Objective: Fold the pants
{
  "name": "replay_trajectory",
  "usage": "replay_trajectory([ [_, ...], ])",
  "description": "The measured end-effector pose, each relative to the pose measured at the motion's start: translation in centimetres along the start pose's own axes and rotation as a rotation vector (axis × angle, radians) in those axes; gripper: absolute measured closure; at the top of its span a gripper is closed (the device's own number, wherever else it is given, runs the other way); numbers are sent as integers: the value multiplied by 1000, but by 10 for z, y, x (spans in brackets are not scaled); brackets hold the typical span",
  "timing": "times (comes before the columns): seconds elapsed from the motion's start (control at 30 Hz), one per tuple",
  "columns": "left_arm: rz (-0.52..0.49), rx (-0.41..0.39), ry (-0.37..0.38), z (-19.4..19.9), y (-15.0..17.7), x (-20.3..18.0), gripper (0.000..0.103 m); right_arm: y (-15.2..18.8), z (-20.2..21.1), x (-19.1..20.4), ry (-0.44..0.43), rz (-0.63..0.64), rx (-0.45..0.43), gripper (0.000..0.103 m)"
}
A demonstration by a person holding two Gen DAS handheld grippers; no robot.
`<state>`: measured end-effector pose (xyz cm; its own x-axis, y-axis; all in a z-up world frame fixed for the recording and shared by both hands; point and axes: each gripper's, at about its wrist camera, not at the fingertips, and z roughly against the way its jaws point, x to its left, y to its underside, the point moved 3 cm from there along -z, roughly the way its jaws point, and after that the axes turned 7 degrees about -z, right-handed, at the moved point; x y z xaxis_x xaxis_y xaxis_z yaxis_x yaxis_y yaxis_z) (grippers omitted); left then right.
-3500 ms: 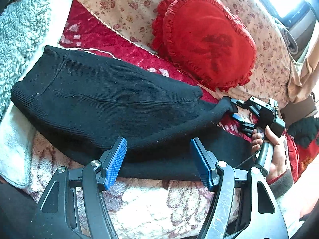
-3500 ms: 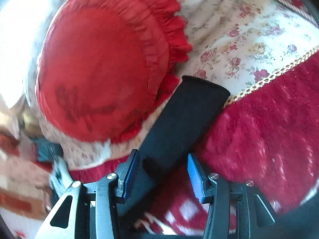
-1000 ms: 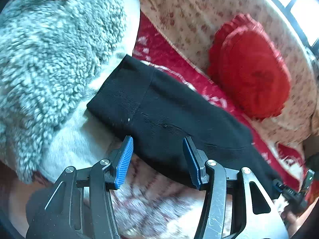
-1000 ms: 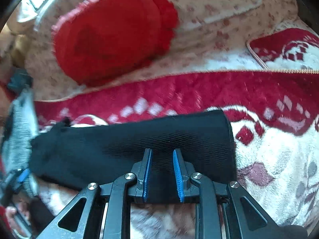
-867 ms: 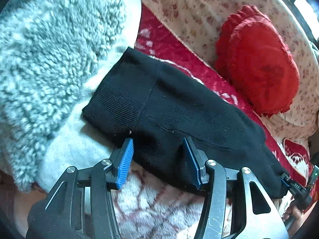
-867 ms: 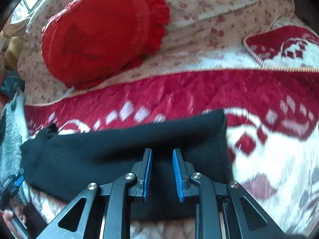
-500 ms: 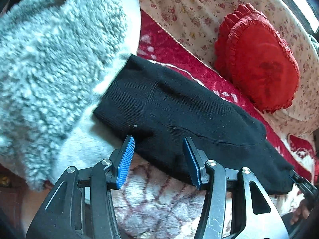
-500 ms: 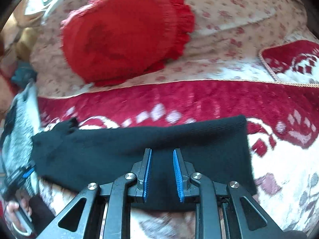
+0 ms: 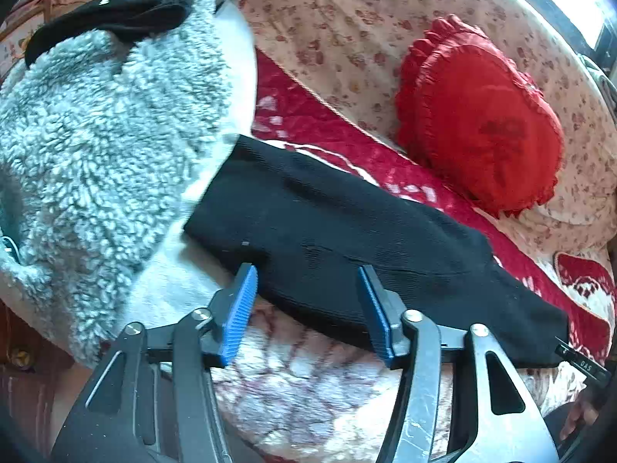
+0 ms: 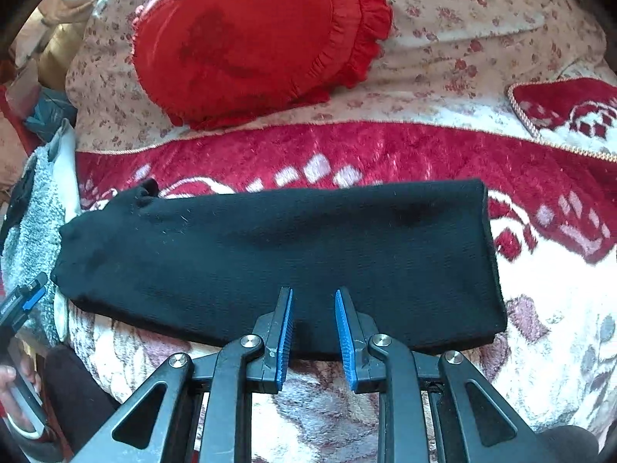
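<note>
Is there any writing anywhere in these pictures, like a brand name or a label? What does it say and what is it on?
"DAS": white letters on the black tip of the right gripper, at the lower right edge of the left wrist view; it may be only part of a longer word.
White lettering on the black tip of the left gripper, at the left edge of the right wrist view: too small and blurred to read.
Black pants, red cushion: no writing visible.
</note>
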<state>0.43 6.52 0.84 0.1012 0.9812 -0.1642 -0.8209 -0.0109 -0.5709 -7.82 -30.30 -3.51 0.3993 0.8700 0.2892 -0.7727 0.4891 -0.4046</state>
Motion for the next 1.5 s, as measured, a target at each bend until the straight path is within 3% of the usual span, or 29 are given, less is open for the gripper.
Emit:
replay_trajectory([
  [0.33, -49, 37, 29, -20, 5, -36, 46, -2, 2, -18, 17, -48, -17, 79],
  [0.47, -56, 91, 21, -42, 12, -39, 42, -3, -8, -27, 65, -50, -1, 78],
  [0.67, -79, 110, 15, -48, 17, -46, 39, -10, -4, -35, 40, -65, 1, 76],
  [0.87, -90, 137, 197, -24, 26, -86, 38, -29, 12, -51, 40, -102, -45, 69],
  [0.97, -72, 213, 368, -22, 39, -121, 24, -38, 18, -65, 67, -136, -66, 62],
  [1.07, -46, 313, 514, -28, 56, -164, 24, -42, 17, -83, 57, -193, -58, 62],
  [1.17, -41, 339, 565, -29, 62, -197, 24, -48, 12, -97, -4, -240, -35, 61],
  [1.33, -9, 385, 654, -32, 75, -248, 24, -58, 4, -106, 6, -241, -26, 61],
  [1.5, 37, 451, 712, -42, 88, -289, 24, -60, 7, -116, -39, -269, -42, 61],
])
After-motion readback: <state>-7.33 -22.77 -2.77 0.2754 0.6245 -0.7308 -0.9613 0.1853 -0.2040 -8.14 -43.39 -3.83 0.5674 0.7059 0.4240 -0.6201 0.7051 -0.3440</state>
